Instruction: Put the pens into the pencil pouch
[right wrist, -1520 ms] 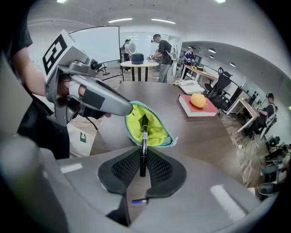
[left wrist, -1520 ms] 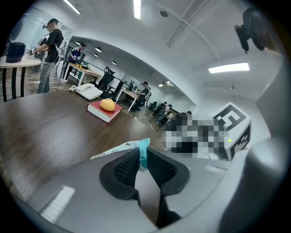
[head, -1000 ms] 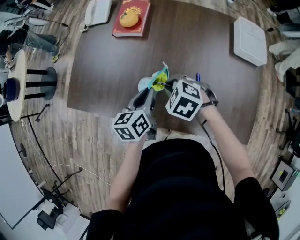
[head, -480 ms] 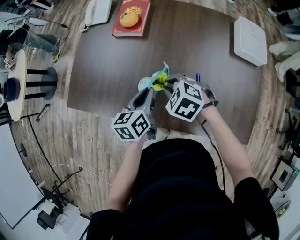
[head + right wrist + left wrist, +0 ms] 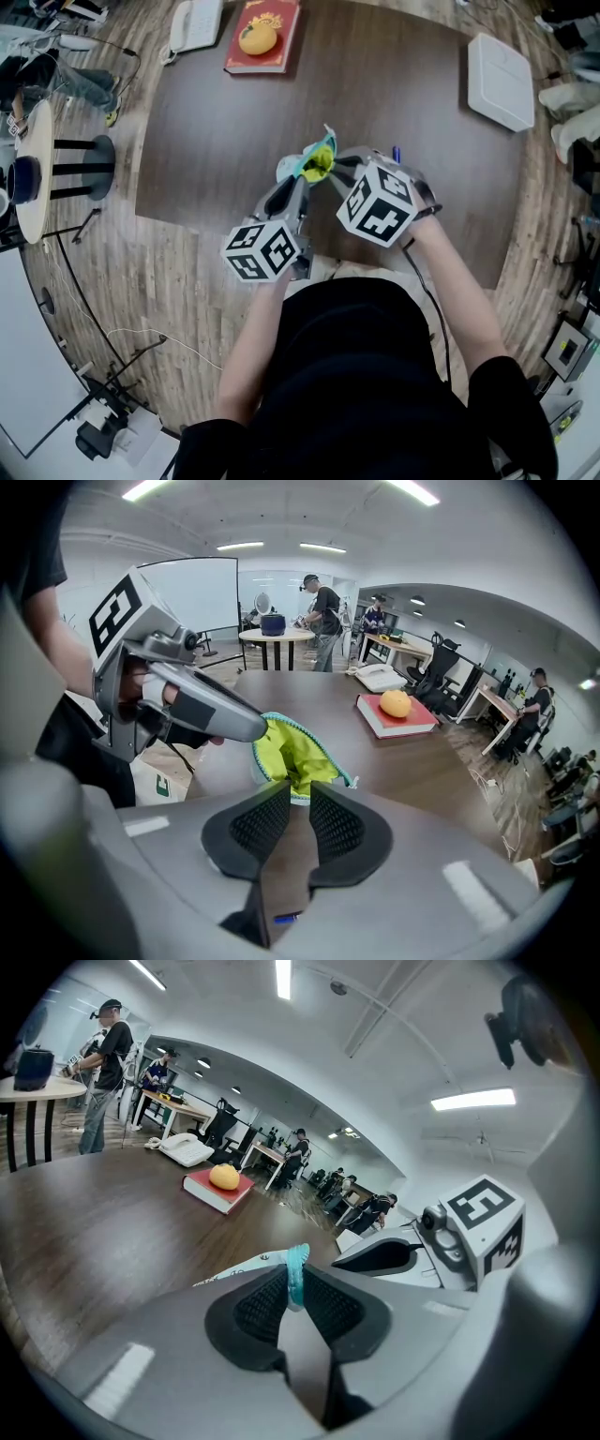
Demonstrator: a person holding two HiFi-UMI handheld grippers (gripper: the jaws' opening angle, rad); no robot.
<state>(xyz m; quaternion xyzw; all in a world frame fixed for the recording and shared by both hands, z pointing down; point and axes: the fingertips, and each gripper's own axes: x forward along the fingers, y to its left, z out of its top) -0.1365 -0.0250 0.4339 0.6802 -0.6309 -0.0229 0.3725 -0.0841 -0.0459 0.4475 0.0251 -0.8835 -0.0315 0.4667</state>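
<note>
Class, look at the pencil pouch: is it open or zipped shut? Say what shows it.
Open: the pencil pouch has a gaping mouth, showing yellow-green lining inside the teal zip edge.

Bright light falls from ceiling strips [image 5: 473,1100], glaring white at 2 o'clock in the left gripper view. All 3 views bulge fisheye-style; both gripper views darken at the corners. The bench [image 5: 112,1222] carries soft sheen.

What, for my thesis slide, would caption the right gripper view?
The right tool and the left tool grip the pencil pouch by its rim, holding its lime-lined mouth open over the table.
</note>
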